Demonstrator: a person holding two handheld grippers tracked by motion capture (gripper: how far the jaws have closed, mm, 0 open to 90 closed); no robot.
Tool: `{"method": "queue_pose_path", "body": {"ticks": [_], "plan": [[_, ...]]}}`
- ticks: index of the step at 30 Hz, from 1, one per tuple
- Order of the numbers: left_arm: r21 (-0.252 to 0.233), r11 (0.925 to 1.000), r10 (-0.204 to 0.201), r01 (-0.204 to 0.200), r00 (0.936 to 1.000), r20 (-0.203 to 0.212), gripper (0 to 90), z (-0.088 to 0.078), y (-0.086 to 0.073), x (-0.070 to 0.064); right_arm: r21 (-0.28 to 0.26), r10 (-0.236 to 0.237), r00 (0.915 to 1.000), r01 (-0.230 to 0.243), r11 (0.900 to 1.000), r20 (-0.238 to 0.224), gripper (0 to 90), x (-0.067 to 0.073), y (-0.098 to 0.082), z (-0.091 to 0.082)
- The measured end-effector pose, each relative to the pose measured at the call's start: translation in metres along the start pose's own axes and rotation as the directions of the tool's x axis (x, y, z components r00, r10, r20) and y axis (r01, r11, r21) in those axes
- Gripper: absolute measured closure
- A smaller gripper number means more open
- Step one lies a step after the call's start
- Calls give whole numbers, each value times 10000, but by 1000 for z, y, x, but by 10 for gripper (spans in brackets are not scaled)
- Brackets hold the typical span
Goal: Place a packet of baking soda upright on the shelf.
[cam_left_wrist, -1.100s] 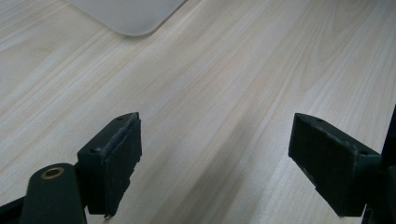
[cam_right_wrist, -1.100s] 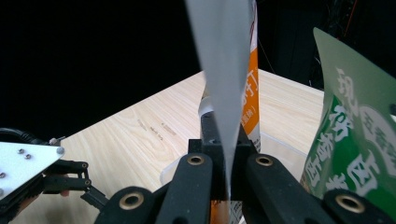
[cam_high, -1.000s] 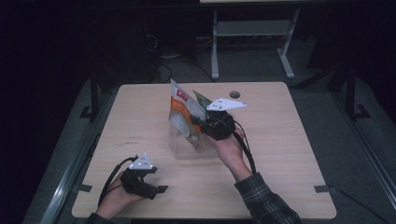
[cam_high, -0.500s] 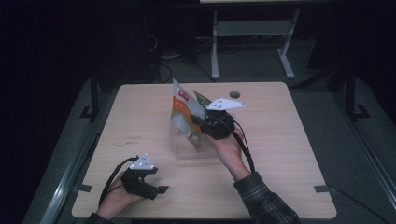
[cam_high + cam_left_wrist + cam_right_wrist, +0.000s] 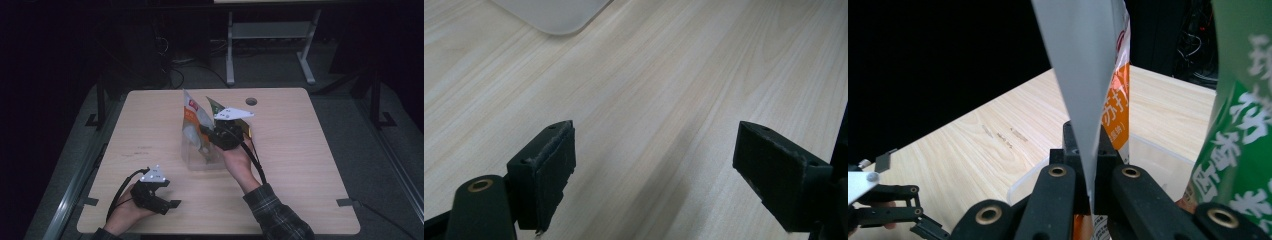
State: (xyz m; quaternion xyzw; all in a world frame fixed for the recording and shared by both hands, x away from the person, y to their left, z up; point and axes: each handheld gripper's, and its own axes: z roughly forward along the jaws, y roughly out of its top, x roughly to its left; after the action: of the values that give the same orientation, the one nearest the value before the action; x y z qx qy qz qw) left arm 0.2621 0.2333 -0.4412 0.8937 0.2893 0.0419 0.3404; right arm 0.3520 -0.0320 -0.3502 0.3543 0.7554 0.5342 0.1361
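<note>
Centrally, above the middle of the wooden table, the right gripper has its jaws clamped together on the edge of an orange-and-white snack bag; the right gripper view shows the bag as a thin pale sheet rising from between the two closed jaws, with an orange panel and printed characters on its far face. This bag stands upright, its top corner pointing away from the person, and its lower part sits inside a clear plastic container resting on the table. Just right of it, a green snack bag with white lettering also stands upright, partly hidden in the high view by the gripper's grey three-cornered plate; in the right gripper view it fills the right edge, close beside the held bag. The container's translucent rim runs behind the jaws. Near the front left corner of the table, well apart from the bags, the left gripper lies low over bare wood with its jaws standing wide apart and nothing between them; a rounded corner of the container appears at the top of the left gripper view. A round cable hole marks the table's far edge, and a metal stand stands on the dark floor beyond.
</note>
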Motion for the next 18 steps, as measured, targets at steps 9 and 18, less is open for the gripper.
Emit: {"method": "queue_pose_path", "body": {"ticks": [9,18], "plan": [[7,10000,62,-62,10000,8,168,1,0,-1,212,105,9999,-105,9997,22,900,-2,-10,10],[93,9999,92,-92,9999,49,168,1,1,-1,452,44,10000,-44,9990,6,900,-5,-16,15]]}}
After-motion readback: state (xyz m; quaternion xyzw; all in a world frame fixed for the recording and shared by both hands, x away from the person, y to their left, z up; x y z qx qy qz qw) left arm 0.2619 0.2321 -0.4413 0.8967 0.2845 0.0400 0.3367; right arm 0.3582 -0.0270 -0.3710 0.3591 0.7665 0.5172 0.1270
